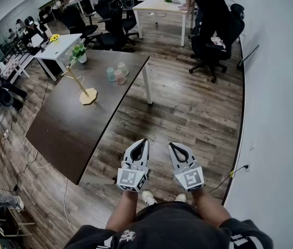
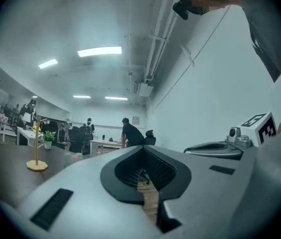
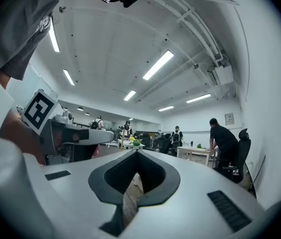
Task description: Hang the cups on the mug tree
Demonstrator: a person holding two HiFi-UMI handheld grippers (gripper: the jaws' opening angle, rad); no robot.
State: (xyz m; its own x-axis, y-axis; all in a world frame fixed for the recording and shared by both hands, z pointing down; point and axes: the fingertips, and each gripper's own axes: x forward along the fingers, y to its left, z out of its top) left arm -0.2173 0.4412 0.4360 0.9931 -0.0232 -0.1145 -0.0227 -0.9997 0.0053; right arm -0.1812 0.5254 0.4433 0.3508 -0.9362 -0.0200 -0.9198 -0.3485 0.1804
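Note:
A wooden mug tree stands on the dark brown table, and it shows small at the far left in the left gripper view as the mug tree. Three pale cups stand upright in a cluster farther back on the table, apart from the tree. Both grippers hover over the wood floor in front of me, away from the table's near corner. My left gripper is shut with nothing in it. So is my right gripper, beside it. The jaws stand closed in both gripper views.
A small potted plant sits at the table's far corner. White desks and black office chairs lie beyond it, where a person in black leans over a desk. A white wall runs along the right. Cables trail on the floor at left.

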